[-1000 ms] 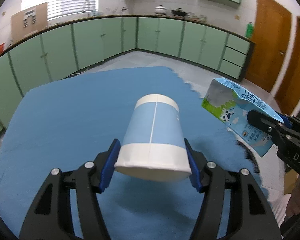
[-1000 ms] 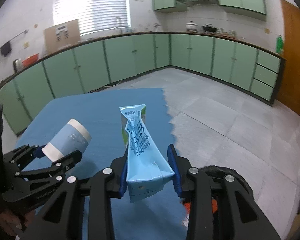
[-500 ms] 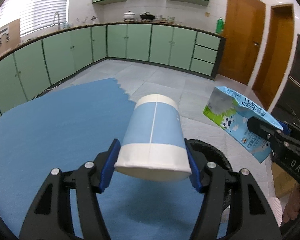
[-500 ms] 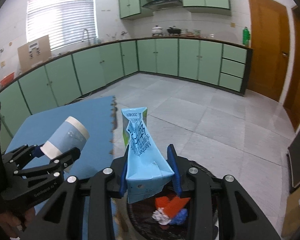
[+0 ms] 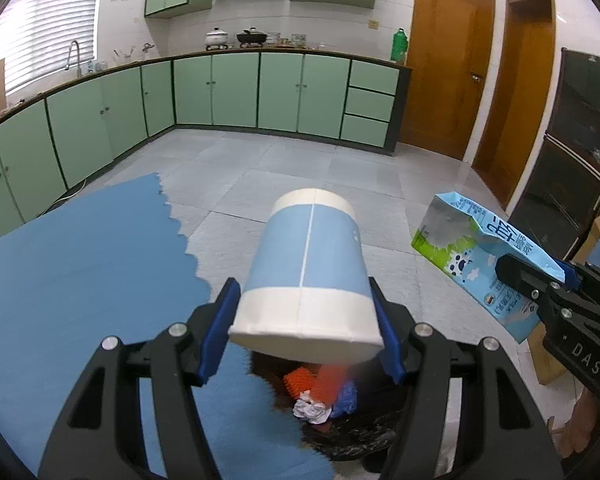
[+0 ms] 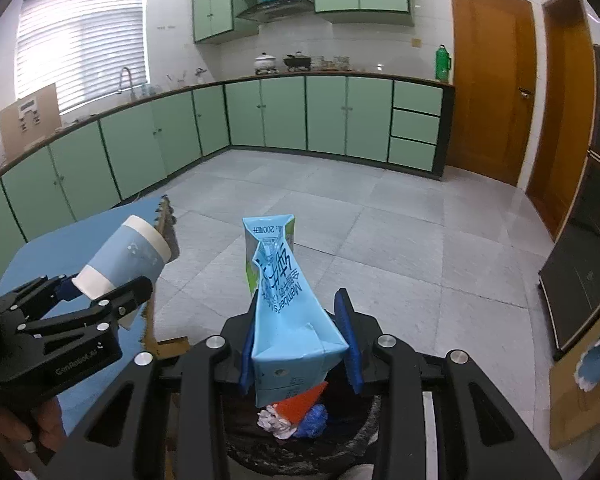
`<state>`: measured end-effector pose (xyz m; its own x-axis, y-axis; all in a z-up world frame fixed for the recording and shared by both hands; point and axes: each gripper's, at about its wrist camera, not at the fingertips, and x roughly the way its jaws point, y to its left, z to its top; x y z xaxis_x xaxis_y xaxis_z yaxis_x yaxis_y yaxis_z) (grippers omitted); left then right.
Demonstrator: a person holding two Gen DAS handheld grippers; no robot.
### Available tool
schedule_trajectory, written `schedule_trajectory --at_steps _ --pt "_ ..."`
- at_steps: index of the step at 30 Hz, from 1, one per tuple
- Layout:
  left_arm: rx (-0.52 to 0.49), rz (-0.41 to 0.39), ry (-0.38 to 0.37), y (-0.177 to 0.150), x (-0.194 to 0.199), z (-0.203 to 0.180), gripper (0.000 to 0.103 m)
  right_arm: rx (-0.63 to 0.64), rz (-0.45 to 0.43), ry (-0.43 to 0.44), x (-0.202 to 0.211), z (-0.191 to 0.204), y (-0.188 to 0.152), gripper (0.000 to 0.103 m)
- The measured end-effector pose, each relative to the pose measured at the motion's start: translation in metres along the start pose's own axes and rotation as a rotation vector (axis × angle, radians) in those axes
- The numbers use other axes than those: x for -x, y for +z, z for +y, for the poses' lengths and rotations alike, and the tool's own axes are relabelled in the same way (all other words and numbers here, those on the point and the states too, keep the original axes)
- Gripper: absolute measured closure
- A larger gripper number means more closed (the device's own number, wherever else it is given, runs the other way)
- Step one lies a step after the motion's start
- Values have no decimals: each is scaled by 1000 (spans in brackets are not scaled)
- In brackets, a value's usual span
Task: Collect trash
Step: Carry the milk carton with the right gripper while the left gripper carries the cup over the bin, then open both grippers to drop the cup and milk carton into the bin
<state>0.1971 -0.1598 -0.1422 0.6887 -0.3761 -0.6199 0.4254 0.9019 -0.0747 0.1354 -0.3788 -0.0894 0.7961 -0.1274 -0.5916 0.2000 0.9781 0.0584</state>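
Note:
My left gripper (image 5: 306, 328) is shut on a blue and white paper cup (image 5: 308, 272), held on its side with the rim toward the camera. It also shows in the right wrist view (image 6: 124, 256). My right gripper (image 6: 298, 340) is shut on a crushed blue milk carton (image 6: 288, 304), also seen at the right of the left wrist view (image 5: 480, 264). Both are held above a black-lined trash bin (image 6: 308, 452) with orange, white and blue trash (image 5: 320, 392) inside.
A blue mat-covered table (image 5: 80, 280) lies at the left, its jagged edge beside the bin. Grey tiled floor (image 6: 400, 240) stretches ahead to green kitchen cabinets (image 6: 340, 116). Wooden doors (image 5: 444, 60) and dark glass panels stand at the right. A cardboard box (image 6: 580, 400) sits at the right.
Both grippers have swung right, off the blue table, with the cup and carton still held. The trash bin has come into view below them.

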Motion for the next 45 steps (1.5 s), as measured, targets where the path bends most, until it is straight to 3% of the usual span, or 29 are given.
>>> schedule_trajectory --at_steps 9,14,16,19,24,26,37,45 --pt "-27 36 -21 1 -26 -13 41 -27 55 -19 -22 -22 -14 68" --pt "-15 68 -40 7 -46 -11 34 -19 104 -18 -47 -27 -25 67" --pt "-8 72 -47 9 -51 -9 33 -15 115 -38 -54 -29 -29 56" --pt "0 61 -42 13 -52 -5 30 -15 119 -47 -60 -34 -33 50" --pt "24 32 -17 21 -41 9 28 -20 88 -71 -50 -34 -30 13" --pt "28 19 -1 21 -32 15 25 -22 72 -73 -42 -33 -26 6" --pt "32 -16 34 16 23 32 16 -56 59 -18 -4 -23 -3 6" --pt "42 -26 55 1 70 33 14 -67 74 21 38 -14 -5 6"
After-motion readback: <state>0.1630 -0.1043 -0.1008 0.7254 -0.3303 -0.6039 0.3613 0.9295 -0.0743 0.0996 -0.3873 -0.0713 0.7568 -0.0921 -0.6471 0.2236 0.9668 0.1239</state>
